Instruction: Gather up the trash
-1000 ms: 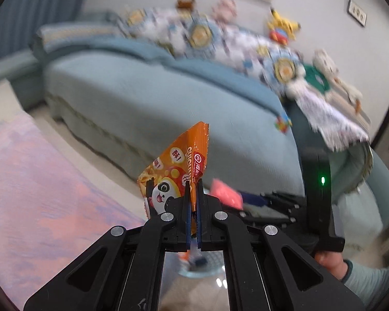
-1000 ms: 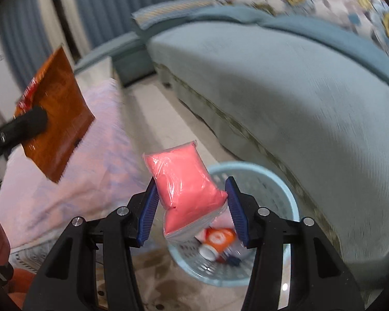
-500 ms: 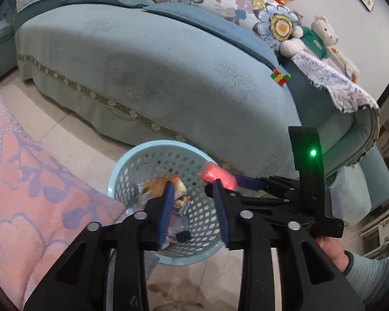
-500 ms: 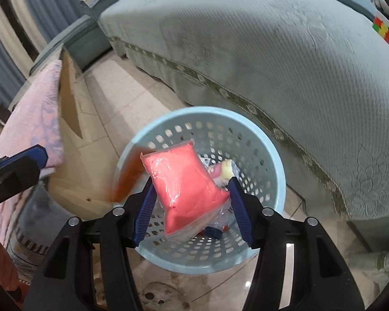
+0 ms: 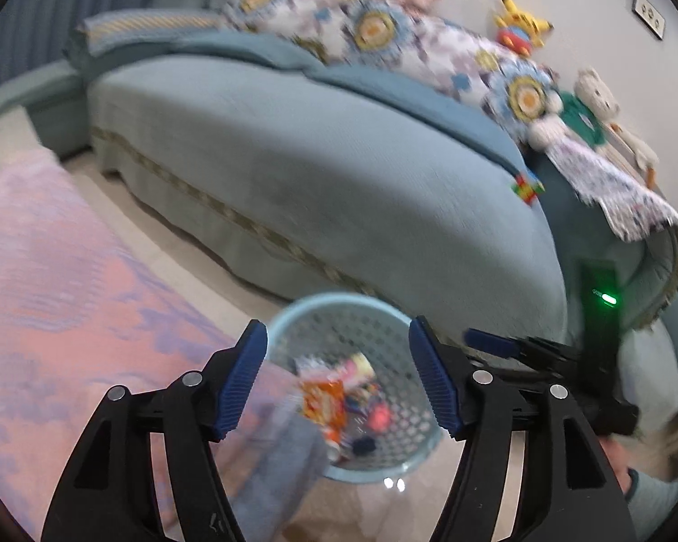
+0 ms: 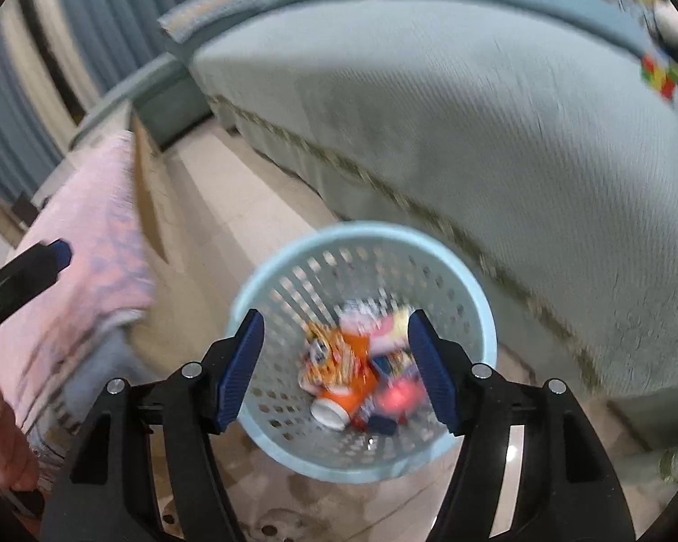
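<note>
Left gripper (image 5: 336, 377): hanging over the basket, fingers (image 5: 244, 379) spread wide; they have just been opening, with nothing between them.
Right gripper (image 6: 336, 370): also pointing down into the basket, fingers (image 6: 429, 370) apart and gripping nothing; they too have just been opening.
Basket (image 6: 479, 298): a pale blue perforated one, standing on the tiled floor (image 6: 244, 207) just beside the bed.
Orange wrapper (image 6: 339, 361): lying inside the basket, against other scraps.
Pink pouch (image 6: 397, 399): lying at the bottom of the basket too, next to the orange wrapper; blurred.
Other trash: a white-capped tube (image 6: 330, 411) and some dark bits are showing there, too smeared to name.
Bed (image 5: 339, 171): covered in a blue-green spread, with a floral quilt (image 5: 384, 40) bunched along the far side.
Cube (image 5: 526, 187): a small multicoloured one is sitting near the bed's edge.
Toys: a teddy bear (image 5: 596, 99) and a yellow plush (image 5: 517, 20) are sitting by the wall.
Pink cloth (image 5: 54, 289): spreading out to the left of the basket.
Person: a hand (image 6: 4, 447) is showing at the lower left of the right wrist view.
</note>
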Action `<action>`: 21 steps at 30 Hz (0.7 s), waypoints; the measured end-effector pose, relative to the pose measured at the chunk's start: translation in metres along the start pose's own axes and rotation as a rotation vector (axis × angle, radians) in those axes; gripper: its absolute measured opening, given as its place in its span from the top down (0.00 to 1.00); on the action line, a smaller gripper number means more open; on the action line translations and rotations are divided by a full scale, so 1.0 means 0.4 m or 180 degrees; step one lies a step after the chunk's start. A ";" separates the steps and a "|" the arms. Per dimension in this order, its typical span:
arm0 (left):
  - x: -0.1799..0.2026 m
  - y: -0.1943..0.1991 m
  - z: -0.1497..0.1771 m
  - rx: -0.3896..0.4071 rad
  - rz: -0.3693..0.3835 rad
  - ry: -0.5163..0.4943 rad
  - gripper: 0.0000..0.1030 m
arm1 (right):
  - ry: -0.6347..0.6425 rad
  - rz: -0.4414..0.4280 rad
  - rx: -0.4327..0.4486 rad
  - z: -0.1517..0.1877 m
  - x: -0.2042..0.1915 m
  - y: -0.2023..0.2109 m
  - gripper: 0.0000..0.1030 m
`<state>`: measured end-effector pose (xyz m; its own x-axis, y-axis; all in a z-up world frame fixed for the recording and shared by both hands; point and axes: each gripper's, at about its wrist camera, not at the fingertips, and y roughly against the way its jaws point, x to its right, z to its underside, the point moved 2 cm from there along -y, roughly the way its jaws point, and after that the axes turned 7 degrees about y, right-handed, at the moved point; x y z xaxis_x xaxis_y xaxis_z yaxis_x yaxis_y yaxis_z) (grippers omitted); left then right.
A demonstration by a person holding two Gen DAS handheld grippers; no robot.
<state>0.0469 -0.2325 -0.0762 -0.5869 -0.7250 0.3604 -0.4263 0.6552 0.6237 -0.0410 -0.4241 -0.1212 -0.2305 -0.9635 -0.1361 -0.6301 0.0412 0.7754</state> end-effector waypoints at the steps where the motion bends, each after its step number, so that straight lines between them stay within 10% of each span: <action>1: -0.005 0.025 -0.006 0.0105 -0.0098 -0.0003 0.33 | 0.0103 0.0001 0.0116 -0.011 -0.024 0.026 0.39; 12: -0.043 0.236 0.019 0.1064 -0.1211 0.0071 0.23 | 0.0668 0.0383 0.1075 -0.049 -0.214 0.205 0.39; 21: -0.033 0.237 0.024 0.1140 -0.1447 0.0066 0.19 | 0.0656 0.0538 0.1351 -0.027 -0.258 0.227 0.39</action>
<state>0.0076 -0.1588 -0.0283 -0.2781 -0.9521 0.1269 -0.8410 0.3052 0.4468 -0.0664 -0.3238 -0.0302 -0.2312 -0.9645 0.1276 -0.8526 0.2640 0.4510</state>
